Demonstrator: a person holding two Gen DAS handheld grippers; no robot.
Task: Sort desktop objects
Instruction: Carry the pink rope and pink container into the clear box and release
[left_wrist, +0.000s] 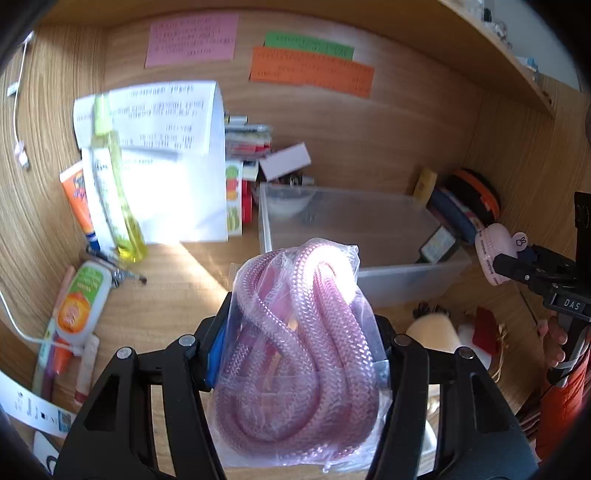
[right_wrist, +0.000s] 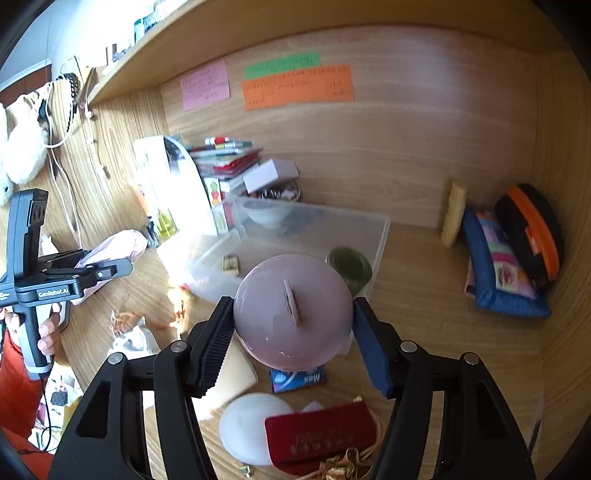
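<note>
Carry step: left tool (left_wrist: 301, 332) pinches bagged pink rope (left_wrist: 295, 343); right tool (right_wrist: 293, 328) pinches pink round fan (right_wrist: 291, 314). Next: release both into clear bin (left_wrist: 417, 271), frame centre.

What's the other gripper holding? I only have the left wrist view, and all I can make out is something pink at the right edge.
Observer: The right gripper is shut on a round pink case with a small tab on its face.
Operator: Is anything already in the clear bin?
Observer: Yes. The right wrist view shows a round green item and a small tan block on the floor of the clear bin.
Operator: What lies under that gripper?
Observer: A red velvet box beside a white round pad, with a blue packet just behind them.
</note>
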